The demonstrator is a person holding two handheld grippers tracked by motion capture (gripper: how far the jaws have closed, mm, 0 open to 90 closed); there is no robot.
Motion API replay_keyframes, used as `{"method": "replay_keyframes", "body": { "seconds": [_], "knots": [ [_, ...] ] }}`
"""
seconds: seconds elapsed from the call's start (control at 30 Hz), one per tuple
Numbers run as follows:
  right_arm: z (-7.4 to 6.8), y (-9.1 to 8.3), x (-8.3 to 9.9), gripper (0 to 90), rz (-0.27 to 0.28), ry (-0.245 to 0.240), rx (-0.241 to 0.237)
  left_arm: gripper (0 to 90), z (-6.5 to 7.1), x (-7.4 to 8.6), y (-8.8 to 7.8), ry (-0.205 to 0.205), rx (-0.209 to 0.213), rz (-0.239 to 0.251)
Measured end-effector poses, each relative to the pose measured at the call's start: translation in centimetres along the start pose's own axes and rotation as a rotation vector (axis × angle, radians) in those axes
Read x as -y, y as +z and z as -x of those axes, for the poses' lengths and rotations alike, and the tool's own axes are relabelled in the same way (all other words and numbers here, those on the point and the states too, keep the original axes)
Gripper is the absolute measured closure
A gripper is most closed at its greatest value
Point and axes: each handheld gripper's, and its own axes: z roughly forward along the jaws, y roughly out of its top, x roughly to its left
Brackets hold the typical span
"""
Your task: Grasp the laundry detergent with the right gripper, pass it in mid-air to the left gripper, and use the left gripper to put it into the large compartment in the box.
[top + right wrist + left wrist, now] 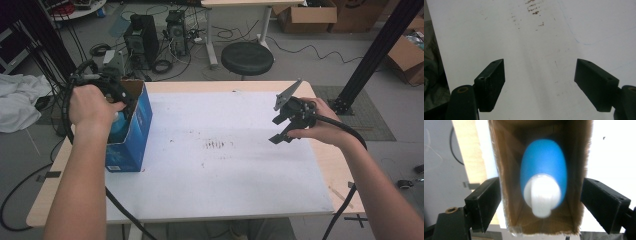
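A blue cardboard box (135, 125) stands upright on the left part of the white table top (225, 170), its top open. Inside it stands a blue bottle (544, 162) with a white cap (542, 195). My left gripper (119, 96) hangs over the box's mouth. In the left gripper view its jaws (540, 186) stand wide on either side of the box, and neither touches the bottle. My right gripper (279, 129) hovers over the right part of the table, open, with only the bare stained surface between its fingers (540, 65).
Brown smudges (217, 145) mark the middle of the white top. A black stool (247, 57) and computer towers (142, 40) stand on the floor beyond the far edge. A black frame post (375, 55) rises at the right. A white cloth (17, 100) lies at the left.
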Motion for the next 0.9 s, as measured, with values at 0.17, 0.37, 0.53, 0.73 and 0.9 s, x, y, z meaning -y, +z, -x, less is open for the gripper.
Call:
{"method": "replay_keyframes", "body": {
  "seconds": [0.17, 0.37, 0.53, 0.73, 0.9],
  "knots": [
    [0.0, -0.5, 0.1, 24.6, 0.006, 0.003, 0.007, 16.4, 1.5, 0.1, -2.7, 0.053, -0.005, 0.056],
    [0.1, -0.9, 0.3, 24.4, 0.006, 0.005, 0.011, 15.3, 4.2, 0.3, -4.5, 0.149, 0.007, 0.109],
    [0.0, -1.1, 0.2, 24.3, 0.002, 0.008, 0.012, 13.5, 6.7, 0.4, -4.8, 0.231, 0.032, 0.134],
    [0.0, -1.4, 0.1, 24.3, 0.001, 0.008, 0.016, 13.0, 10.2, 0.4, -4.3, 0.329, 0.052, 0.156],
    [0.1, -1.8, 0.1, 23.9, -0.001, 0.022, 0.021, 13.0, 13.5, 0.6, -2.5, 0.425, 0.138, 0.186]
  ]
}}
